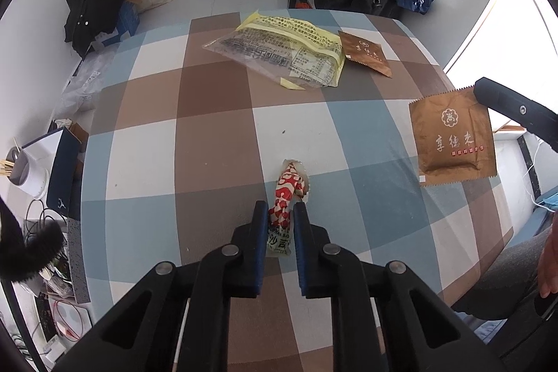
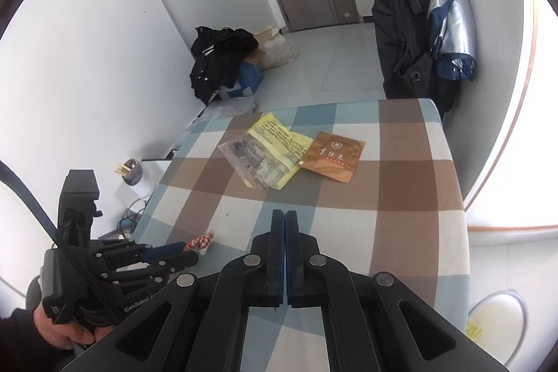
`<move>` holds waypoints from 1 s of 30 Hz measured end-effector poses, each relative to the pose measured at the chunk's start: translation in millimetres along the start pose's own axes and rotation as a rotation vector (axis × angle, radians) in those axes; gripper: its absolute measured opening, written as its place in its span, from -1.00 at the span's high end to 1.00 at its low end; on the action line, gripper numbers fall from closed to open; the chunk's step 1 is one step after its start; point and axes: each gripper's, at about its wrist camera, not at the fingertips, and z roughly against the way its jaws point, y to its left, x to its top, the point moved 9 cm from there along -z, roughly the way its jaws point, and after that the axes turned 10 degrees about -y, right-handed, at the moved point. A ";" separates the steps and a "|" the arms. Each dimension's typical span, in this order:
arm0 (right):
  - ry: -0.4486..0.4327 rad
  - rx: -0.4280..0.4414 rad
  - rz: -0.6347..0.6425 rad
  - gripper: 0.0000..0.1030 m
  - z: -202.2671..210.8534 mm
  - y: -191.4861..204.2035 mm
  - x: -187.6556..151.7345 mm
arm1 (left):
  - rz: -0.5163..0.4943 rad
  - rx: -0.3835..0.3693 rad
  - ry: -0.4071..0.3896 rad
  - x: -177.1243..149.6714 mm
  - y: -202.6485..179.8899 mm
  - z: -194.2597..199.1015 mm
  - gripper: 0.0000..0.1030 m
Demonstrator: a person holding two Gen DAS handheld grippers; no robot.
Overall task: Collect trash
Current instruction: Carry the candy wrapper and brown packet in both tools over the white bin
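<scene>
A red-and-white candy wrapper (image 1: pixel 289 194) lies on the checked tablecloth (image 1: pixel 209 145), and my left gripper (image 1: pixel 280 208) is shut on its near end. From the right wrist view the left gripper (image 2: pixel 190 250) pinches the same wrapper (image 2: pixel 202 241) at the table's left edge. A brown foil packet (image 1: pixel 453 138) hangs by its top corner from my right gripper (image 1: pixel 479 89), above the table's right side. My right gripper (image 2: pixel 284 213) stands shut, with its packet hidden below the fingers. Farther off lie a yellow-and-clear wrapper (image 1: pixel 279 47) (image 2: pixel 272 156) and a second brown packet (image 1: pixel 364 53) (image 2: pixel 333 156).
A white round bin (image 2: pixel 495 319) sits on the floor right of the table. Dark coats (image 2: pixel 401 6) and a silver umbrella (image 2: pixel 450 16) hang at the far right. Black clothes (image 2: pixel 219 58) and boxes are piled by the left wall. A cup of sticks (image 2: pixel 130 171) stands left of the table.
</scene>
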 end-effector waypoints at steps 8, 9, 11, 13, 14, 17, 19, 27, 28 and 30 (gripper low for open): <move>0.003 0.002 0.002 1.00 -1.0 0.8 -0.4 | 0.057 -0.051 -0.024 4.7 2.1 8.9 0.80; 0.002 0.000 0.003 1.00 -1.1 0.3 0.0 | 0.063 -0.056 -0.028 5.7 2.6 9.9 0.80; 0.002 0.001 -0.003 1.00 -1.0 0.0 0.8 | 0.070 -0.062 -0.040 8.7 2.9 13.3 0.80; -0.004 0.006 -0.004 1.00 0.7 1.2 2.4 | 0.073 -0.071 -0.055 12.5 2.1 17.6 0.80; -0.009 0.008 -0.003 1.00 1.9 2.0 3.7 | 0.072 -0.074 -0.062 13.9 1.8 19.4 0.80; -0.024 0.027 -0.006 1.00 7.2 6.2 7.3 | 0.071 -0.085 -0.078 18.6 -0.2 24.7 0.80; -0.038 0.034 -0.005 1.00 13.9 9.1 10.6 | 0.074 -0.096 -0.082 21.8 -2.7 27.1 0.80; -0.106 0.003 0.034 1.00 69.8 6.8 35.8 | 0.073 -0.113 -0.119 39.5 -19.1 46.2 0.80; -0.125 0.004 0.037 1.00 81.5 5.5 41.4 | 0.073 -0.120 -0.125 43.0 -23.8 49.0 0.80; -0.159 -0.009 0.047 1.00 103.7 1.3 51.5 | 0.063 -0.134 -0.141 50.3 -35.9 54.3 0.80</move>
